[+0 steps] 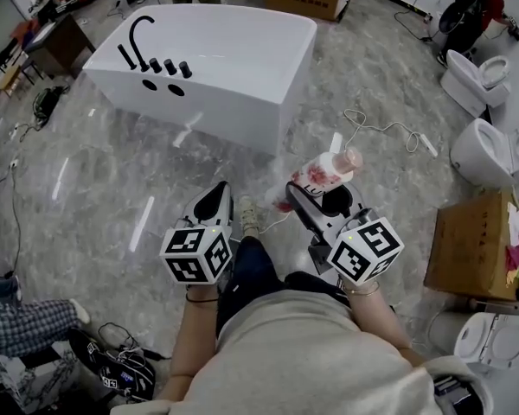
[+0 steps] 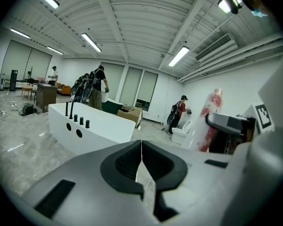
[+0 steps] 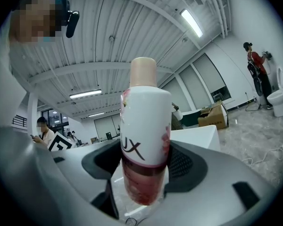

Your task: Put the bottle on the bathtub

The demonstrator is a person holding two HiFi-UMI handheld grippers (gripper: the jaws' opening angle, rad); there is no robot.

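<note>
Clamped on the lower body of the bottle: right tool, bottle upright, pink cap up, lettering legible only in the right gripper view. Left tool pressed together, plain only in its own view. From the head view alone: bathtub well apart ahead; open cardboard box at right, holding papers.

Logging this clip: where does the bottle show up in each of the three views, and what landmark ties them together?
Head view: bottle right of centre, held in the right gripper.
Left gripper view: bottle at the far right.
Right gripper view: bottle dead centre, between the jaws.
Shared landmark: the white bathtub, beyond the bottle in every view.
</note>
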